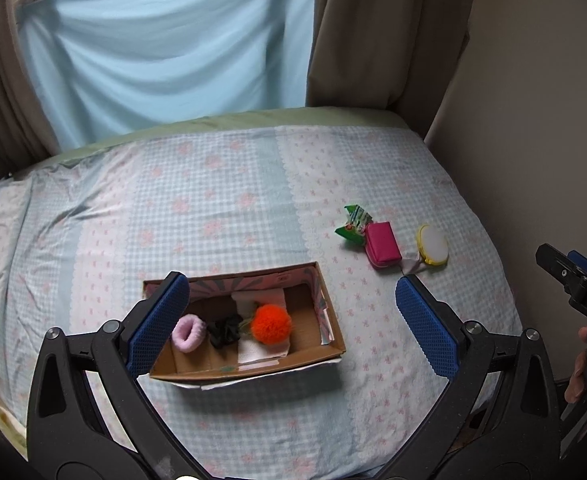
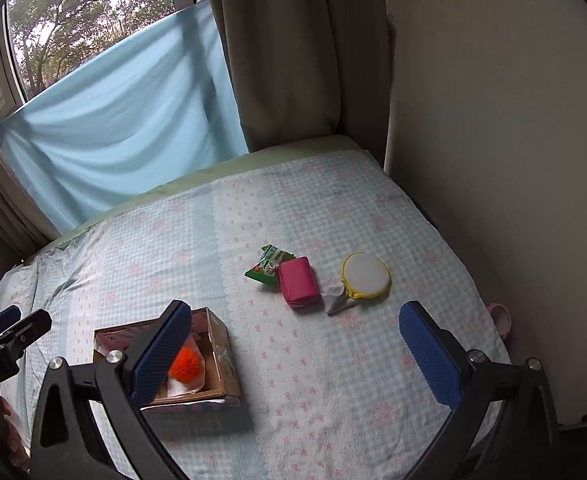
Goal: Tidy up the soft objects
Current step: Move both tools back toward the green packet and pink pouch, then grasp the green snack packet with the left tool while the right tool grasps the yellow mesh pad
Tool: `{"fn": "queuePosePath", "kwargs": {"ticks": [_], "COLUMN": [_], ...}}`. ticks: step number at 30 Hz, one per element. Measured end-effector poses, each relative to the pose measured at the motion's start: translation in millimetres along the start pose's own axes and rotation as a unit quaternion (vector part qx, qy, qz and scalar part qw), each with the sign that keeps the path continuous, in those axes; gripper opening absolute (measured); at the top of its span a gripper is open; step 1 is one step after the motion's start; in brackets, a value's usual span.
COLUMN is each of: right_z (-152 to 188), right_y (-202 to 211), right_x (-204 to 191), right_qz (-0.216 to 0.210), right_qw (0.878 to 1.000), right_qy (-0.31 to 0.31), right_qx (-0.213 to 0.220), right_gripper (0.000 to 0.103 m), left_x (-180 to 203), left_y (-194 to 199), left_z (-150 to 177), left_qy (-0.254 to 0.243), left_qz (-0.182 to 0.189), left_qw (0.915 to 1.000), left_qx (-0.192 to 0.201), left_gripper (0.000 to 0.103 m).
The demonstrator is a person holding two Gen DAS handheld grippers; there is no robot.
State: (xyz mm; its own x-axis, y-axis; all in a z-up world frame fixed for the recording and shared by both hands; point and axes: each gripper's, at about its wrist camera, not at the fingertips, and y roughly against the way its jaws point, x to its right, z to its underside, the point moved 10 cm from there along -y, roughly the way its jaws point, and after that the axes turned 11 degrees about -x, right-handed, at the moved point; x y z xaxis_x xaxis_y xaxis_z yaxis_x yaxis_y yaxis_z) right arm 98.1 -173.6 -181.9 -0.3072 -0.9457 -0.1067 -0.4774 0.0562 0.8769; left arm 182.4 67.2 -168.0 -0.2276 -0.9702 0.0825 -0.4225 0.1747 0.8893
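Left wrist view: left gripper (image 1: 291, 320) spread wide, empty, above cardboard box (image 1: 331, 320) on bed (image 1: 233, 200). Box holds orange pompom (image 1: 271, 324), black scrunchie (image 1: 225, 332), pink scrunchie (image 1: 189, 333). Right gripper (image 2: 293, 356) likewise wide apart, empty. Outside box, far right: green packet (image 2: 267, 268) touching pink pouch (image 2: 298, 282), yellow-rimmed round pouch (image 2: 365, 276) near it. Risk: closing on pink pouch could drag packet along, since they touch; soft bedding may let pouch sink, fingers snagging sheet.
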Motion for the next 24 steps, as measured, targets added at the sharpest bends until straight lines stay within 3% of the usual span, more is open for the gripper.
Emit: {"fn": "queuePosePath", "kwargs": {"ticks": [7,12,18,24], "right_z": [-32,-52,-63,-66], "right_y": [-36,-77,-137,-203], "right_x": [72,108,130,144], "right_qz": [-0.017,-0.021,-0.037,-0.048], "right_qw": [0.999,0.998,0.994,0.987], "right_qy": [0.007,0.028,0.022,-0.021], "right_qx": [-0.027,-0.06,-0.105,-0.15], "right_gripper": [0.103,0.103,0.103,0.103], "left_x": [70,110,134,148], "left_y": [-48,-104,-165,-249], "left_z": [-42,-66,-91,-110], "left_qy": [0.021,0.039,0.052,0.033], "left_qz": [0.003,0.012,0.012,0.021], "left_qw": [0.9997,0.9979,0.9945,0.9883], "left_qx": [-0.015,-0.05,-0.09,-0.148], "left_gripper": [0.103,0.103,0.103,0.103]}}
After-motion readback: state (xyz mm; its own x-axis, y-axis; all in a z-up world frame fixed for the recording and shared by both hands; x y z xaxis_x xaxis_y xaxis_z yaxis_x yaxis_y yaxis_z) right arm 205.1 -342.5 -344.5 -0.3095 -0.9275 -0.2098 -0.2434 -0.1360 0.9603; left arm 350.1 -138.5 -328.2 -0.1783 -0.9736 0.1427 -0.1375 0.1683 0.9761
